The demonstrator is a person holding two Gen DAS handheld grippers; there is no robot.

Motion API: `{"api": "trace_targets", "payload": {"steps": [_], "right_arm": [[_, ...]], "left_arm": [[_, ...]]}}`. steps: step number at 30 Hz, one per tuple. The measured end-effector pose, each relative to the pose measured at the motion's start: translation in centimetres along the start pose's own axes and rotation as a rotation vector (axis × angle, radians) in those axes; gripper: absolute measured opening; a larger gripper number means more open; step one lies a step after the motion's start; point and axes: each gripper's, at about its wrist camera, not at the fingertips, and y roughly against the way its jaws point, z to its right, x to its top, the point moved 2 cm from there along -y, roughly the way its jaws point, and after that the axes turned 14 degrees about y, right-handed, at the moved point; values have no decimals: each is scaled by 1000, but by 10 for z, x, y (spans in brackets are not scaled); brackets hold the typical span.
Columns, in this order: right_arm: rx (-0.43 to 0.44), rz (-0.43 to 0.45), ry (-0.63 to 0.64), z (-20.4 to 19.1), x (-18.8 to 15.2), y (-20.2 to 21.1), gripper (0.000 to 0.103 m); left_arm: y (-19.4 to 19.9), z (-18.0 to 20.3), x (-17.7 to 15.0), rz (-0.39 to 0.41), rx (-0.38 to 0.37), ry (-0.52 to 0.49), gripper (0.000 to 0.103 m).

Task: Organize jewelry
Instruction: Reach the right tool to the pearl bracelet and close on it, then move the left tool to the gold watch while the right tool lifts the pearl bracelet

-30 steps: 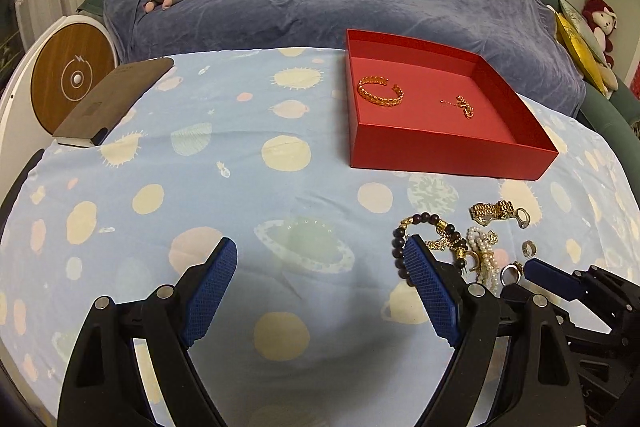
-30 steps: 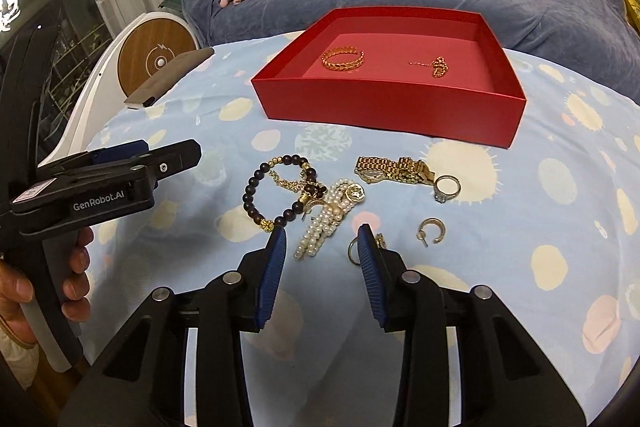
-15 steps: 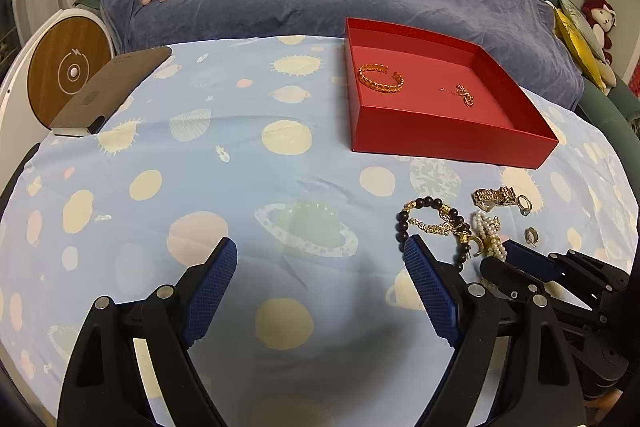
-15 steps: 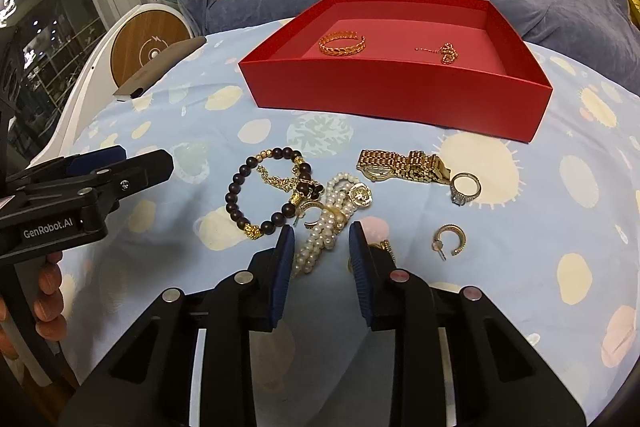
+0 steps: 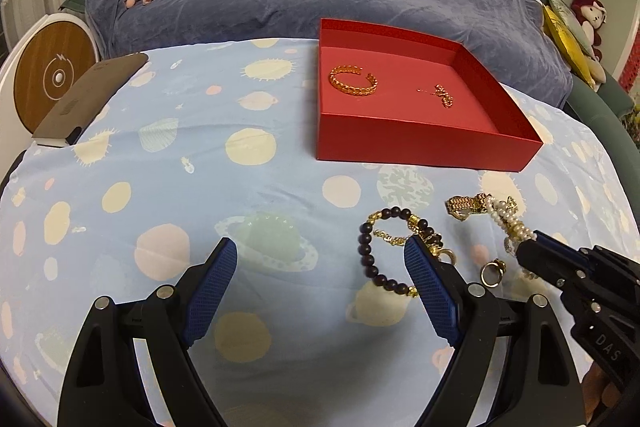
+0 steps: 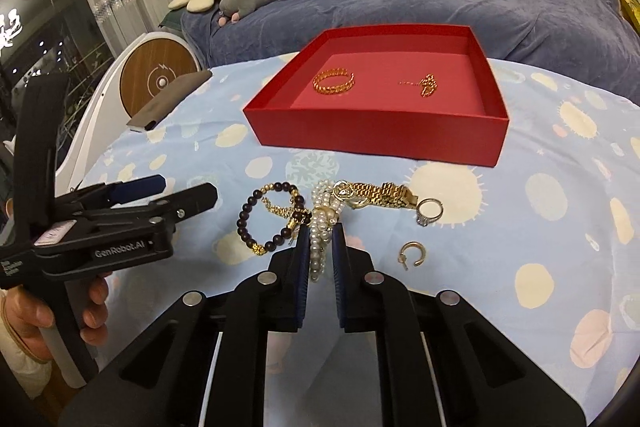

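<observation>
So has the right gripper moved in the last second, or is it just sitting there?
Yes. In its own view the right gripper has gone forward, toward the red box, and narrowed its jaws around the pearl strand, which earlier lay ahead of the fingertips.

Surface: table under a pale blue planet-print cloth (image 5: 248, 163).
Far side: red tray (image 6: 372, 137).
Near side, clustered: dark bead bracelet (image 6: 244, 223), pearl strand (image 6: 320, 223), gold watch band (image 6: 384, 193), stone ring (image 6: 430, 211), gold hoop earring (image 6: 412, 253).
Left edge: flat brown case (image 5: 88, 95).
</observation>
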Motion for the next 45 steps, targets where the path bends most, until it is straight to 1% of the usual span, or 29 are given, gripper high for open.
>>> {"api": "trace_targets", "payload": {"steps": [2,4,6,8,10,13,15,19,22,24,25,26,28,30,33,34,37,39,40,41,45], "right_arm": [[-18,13,-26,12,2,10,10],[-45,22,-62,27,3,18,10],[-68,25,-101,42,1,25,10],[-87,27,-131,53,-1,29,10],[-94,27,-146,60,-4,33,10],[-100,23,-142,63,-8,34,10],[-96,12,-141,64,-12,32,10],[-91,-17,-144,67,-21,27,10],[-91,-32,-144,70,-26,24,10],[-91,-41,-147,73,-28,21,10],[-91,-45,-151,74,-29,20,10],[-90,-48,-154,75,-30,20,10],[-89,-49,-156,76,-30,19,10],[-88,-48,-156,76,-30,18,10],[-87,-44,-153,75,-30,19,10],[-88,-43,-151,75,-30,20,10],[-91,-43,-154,74,-30,21,10],[-94,-42,-157,75,-30,22,10],[-94,-40,-158,75,-30,23,10],[-95,-38,-157,75,-30,23,10],[-94,-33,-158,74,-27,24,10]], "left_arm": [[-2,8,0,-7,-20,-11,83],[-5,21,-1,-25,-63,-26,83],[-7,33,-1,-24,-91,-47,83],[-9,50,-1,-13,-122,-93,83],[-13,69,-2,-8,-156,-160,83],[-21,92,-6,0,-180,-248,83],[-30,103,-9,-7,-191,-283,83],[-54,113,-8,-43,-196,-291,83],[-71,115,-5,-76,-196,-272,83],[-80,114,-5,-111,-199,-251,81],[-78,115,-6,-93,-199,-259,81],[-79,116,-8,-94,-193,-275,79],[-77,118,-11,-79,-179,-300,73],[-76,120,-13,-68,-173,-316,61],[-75,123,-15,-63,-183,-339,49],[-74,124,-16,-59,-184,-349,48],[-72,126,-19,-58,-186,-368,38],[-71,127,-22,-57,-187,-381,28],[-69,128,-23,-57,-187,-384,26],[-69,129,-24,-58,-188,-384,21],[-65,129,-27,-77,-205,-375,20]]}}
